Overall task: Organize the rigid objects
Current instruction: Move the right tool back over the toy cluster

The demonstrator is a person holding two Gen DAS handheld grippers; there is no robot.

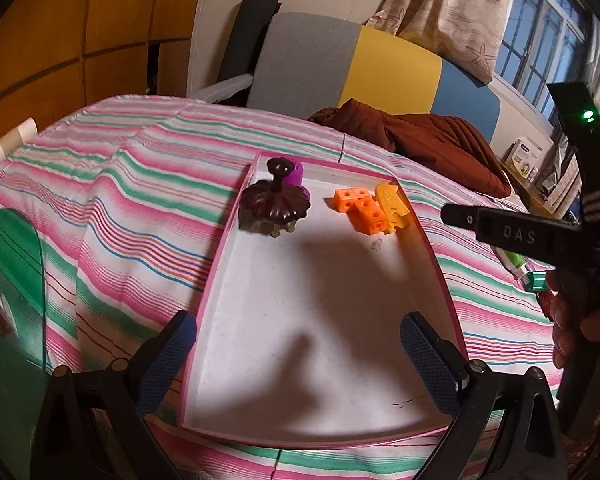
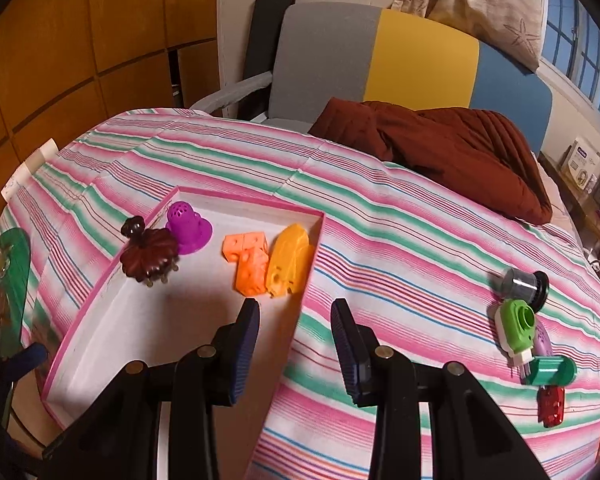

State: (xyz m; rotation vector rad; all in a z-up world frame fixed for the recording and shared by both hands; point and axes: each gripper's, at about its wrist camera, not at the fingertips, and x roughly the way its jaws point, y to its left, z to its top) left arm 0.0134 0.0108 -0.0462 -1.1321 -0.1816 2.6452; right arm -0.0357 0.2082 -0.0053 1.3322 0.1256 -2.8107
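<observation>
Black jaws with blue pads up close in both views. Left gripper wide open, holding nothing, one pad near each side wall at the near end of the white tray with the pink rim. Right gripper open a little, nothing between the pads, left pad over the tray's right edge, right pad over the striped cover. Just ahead of the right jaws, inside the tray: yellow cheese piece touching orange blocks. Farther ahead and to the left: purple toy and brown bumpy toy. Put away already, by the look of it. Well off to the right of the right jaws, out on the cover: grey spool, green and white toy, green tube and red piece, all huddled close. Probably next to go in the tray. All small hard plastic, likely very light, no squish, no bend. Smooth and maybe slippery, apt to roll or pop out if round. Best to pinch the green and white toy across its flat sides, not on the round knob, and the tube across its middle, from above. Soft cover underneath: easy to push things down into it, so go gently.
</observation>
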